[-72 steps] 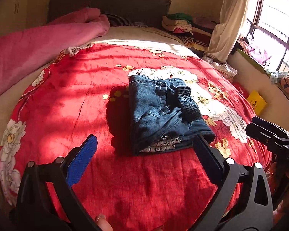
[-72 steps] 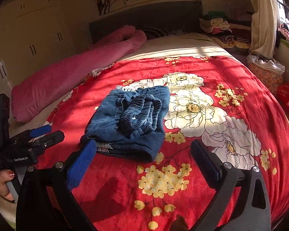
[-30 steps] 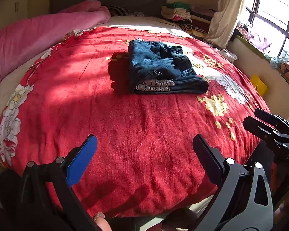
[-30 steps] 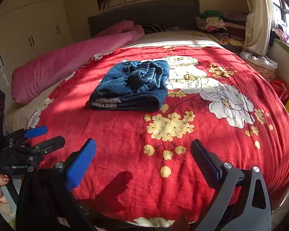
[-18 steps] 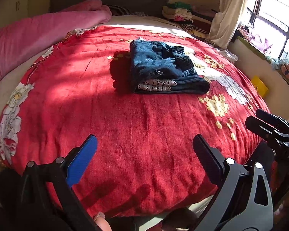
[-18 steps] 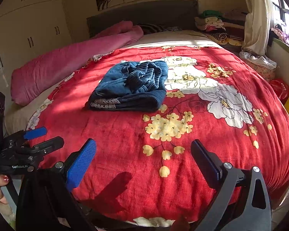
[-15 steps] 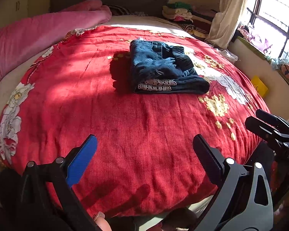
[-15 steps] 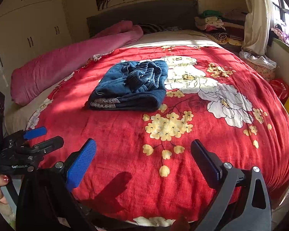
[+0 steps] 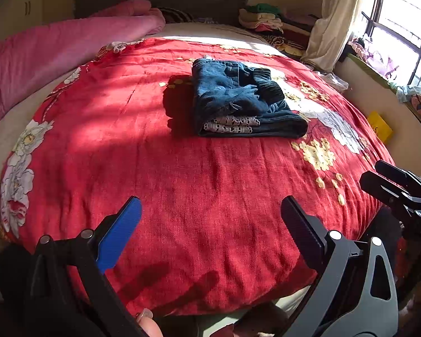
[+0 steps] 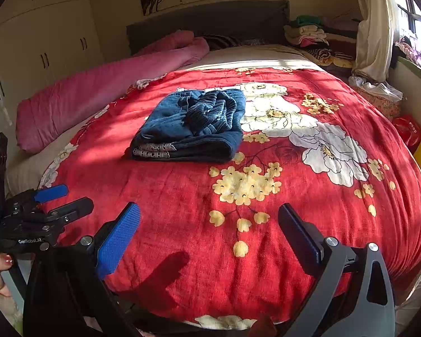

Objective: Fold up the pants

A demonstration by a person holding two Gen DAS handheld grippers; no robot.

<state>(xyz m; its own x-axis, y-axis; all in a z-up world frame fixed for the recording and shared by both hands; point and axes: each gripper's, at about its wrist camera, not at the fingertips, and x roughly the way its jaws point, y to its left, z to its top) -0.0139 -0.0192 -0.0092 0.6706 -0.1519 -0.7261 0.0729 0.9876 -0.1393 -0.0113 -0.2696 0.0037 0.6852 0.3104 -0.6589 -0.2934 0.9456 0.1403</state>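
Note:
Folded blue denim pants (image 9: 238, 101) lie as a compact bundle in the middle of the red flowered blanket (image 9: 182, 174); they also show in the right wrist view (image 10: 193, 126). My left gripper (image 9: 210, 219) is open and empty, held back over the near edge of the bed, well short of the pants. My right gripper (image 10: 207, 221) is open and empty too, at the bed's near edge. Each gripper shows in the other's view, the right one (image 9: 395, 188) at the right border, the left one (image 10: 56, 202) at the left border.
A pink duvet (image 9: 56, 47) lies along the bed's left side. A dark headboard (image 10: 210, 19) and stacked clothes (image 10: 308, 33) are at the back. A curtain (image 9: 334, 14) and window are at right. A yellow box (image 9: 379, 130) sits on the floor. White cupboards (image 10: 42, 33) stand left.
Both grippers pulled back from the pants to the bed's near edge over the first second or so, then held nearly still. The pants have not moved.

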